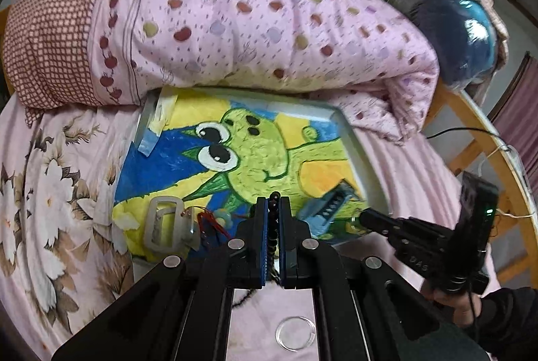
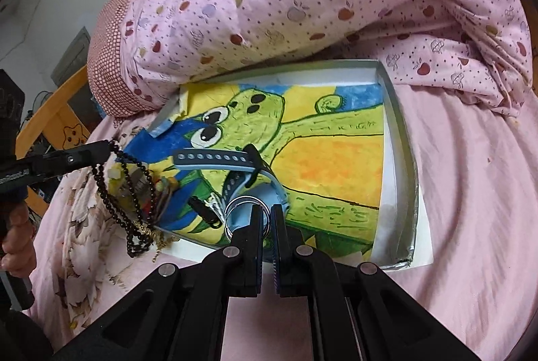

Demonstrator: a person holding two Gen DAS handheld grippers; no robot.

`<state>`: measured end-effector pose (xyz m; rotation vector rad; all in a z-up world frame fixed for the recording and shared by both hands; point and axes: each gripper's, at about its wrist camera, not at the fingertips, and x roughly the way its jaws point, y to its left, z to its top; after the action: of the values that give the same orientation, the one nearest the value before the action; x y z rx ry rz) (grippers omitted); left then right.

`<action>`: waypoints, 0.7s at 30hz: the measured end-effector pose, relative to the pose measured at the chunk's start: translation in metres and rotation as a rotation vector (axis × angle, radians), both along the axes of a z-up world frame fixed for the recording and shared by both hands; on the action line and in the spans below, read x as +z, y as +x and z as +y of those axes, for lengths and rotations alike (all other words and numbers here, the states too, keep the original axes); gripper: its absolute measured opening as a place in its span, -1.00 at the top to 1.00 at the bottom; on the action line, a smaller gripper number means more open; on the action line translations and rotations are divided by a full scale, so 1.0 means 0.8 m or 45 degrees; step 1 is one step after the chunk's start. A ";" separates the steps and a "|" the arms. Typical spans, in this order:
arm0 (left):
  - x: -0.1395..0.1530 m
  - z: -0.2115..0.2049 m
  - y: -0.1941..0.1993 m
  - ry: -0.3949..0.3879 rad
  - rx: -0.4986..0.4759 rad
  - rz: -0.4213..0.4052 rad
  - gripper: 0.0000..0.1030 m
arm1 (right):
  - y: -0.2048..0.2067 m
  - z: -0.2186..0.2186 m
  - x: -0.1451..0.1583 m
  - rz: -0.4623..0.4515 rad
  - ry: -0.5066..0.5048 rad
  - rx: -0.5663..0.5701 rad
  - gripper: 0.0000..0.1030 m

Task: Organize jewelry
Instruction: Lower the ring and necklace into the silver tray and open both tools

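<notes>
The left hand-held gripper (image 1: 273,203) is closed on a dark bead necklace (image 2: 129,189), which hangs in loops over the left near corner of the tray (image 2: 400,139) on the bed (image 2: 470,192). The right hand-held gripper (image 2: 267,209) pinches the rim of a silver bangle (image 2: 235,203), which lies on a blue watch (image 2: 222,159) in the near part of the tray, on the frog drawing (image 2: 302,159).

Dark bead strand (image 2: 134,192) hangs looped; silver bangle (image 2: 247,209) lies on blue watch (image 2: 232,166).
</notes>
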<state>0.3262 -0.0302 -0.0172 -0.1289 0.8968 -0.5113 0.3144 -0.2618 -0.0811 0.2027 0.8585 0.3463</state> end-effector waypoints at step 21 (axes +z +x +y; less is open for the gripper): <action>-0.048 0.008 0.080 0.115 0.168 0.056 0.94 | 0.044 0.011 -0.012 0.026 -0.103 -0.017 0.90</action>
<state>0.3903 -0.0241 -0.0557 -0.1166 0.9458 -0.3457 0.3494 -0.2531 -0.0906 0.1371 0.8895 0.2970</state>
